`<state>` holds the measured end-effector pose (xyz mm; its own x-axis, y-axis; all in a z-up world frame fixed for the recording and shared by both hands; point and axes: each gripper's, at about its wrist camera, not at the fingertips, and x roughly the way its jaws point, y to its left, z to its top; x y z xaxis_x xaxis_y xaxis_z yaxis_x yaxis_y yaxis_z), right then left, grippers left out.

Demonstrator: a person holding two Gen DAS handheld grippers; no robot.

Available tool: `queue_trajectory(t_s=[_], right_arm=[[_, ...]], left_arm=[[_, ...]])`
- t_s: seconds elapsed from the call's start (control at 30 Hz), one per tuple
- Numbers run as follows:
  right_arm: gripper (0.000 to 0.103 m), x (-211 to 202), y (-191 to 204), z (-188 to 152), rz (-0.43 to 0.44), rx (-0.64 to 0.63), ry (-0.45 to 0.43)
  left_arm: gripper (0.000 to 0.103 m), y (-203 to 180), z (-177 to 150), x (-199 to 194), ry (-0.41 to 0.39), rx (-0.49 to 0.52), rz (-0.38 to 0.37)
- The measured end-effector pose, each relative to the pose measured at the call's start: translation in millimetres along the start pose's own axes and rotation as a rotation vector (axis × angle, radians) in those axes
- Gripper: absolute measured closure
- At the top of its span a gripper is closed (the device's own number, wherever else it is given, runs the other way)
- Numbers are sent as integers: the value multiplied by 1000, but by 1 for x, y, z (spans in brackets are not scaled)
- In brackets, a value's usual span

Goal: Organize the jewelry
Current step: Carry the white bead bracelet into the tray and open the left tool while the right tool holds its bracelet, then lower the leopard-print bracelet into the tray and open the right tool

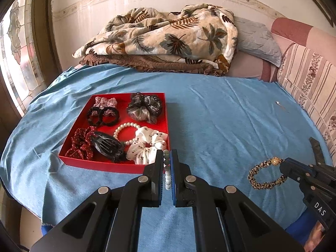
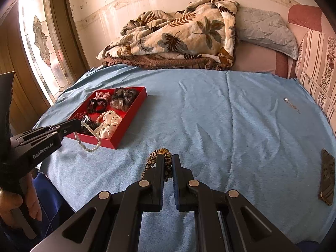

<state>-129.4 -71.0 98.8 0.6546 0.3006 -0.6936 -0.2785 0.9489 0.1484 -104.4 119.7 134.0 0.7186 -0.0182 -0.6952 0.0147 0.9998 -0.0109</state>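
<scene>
A red tray (image 1: 69,158) on the blue bedspread holds scrunchies, black hair ties, a black claw clip (image 1: 107,146) and a pearl bracelet (image 1: 124,129). My left gripper (image 1: 167,157) is shut on a pale bead bracelet (image 1: 167,178), held just above the tray's near right corner; in the right wrist view the bracelet (image 2: 88,145) hangs from it over the tray's front wall (image 2: 109,142). My right gripper (image 2: 168,159) is shut on a leopard-print bracelet (image 2: 154,157) with a gold bead, low over the bedspread; it also shows in the left wrist view (image 1: 264,176).
A folded leaf-print quilt (image 1: 168,40) and pillows lie at the back of the bed. A small shiny item (image 2: 286,100) lies far right on the spread. A dark flat object (image 2: 327,176) lies at the right edge. A window is at left.
</scene>
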Motion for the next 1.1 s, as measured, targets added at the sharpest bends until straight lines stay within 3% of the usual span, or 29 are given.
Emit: queue_trajectory(t_s=[0.47, 0.87, 1.1], right_arm=[[95, 26, 16, 11, 2, -37, 44], [95, 57, 47, 49, 22, -73, 45], [95, 82, 70, 73, 80, -55, 53]], left_arm=[[97, 37, 25, 38, 13, -15, 34], [97, 118, 79, 81, -1, -214, -114], [97, 163, 89, 123, 52, -317, -191]])
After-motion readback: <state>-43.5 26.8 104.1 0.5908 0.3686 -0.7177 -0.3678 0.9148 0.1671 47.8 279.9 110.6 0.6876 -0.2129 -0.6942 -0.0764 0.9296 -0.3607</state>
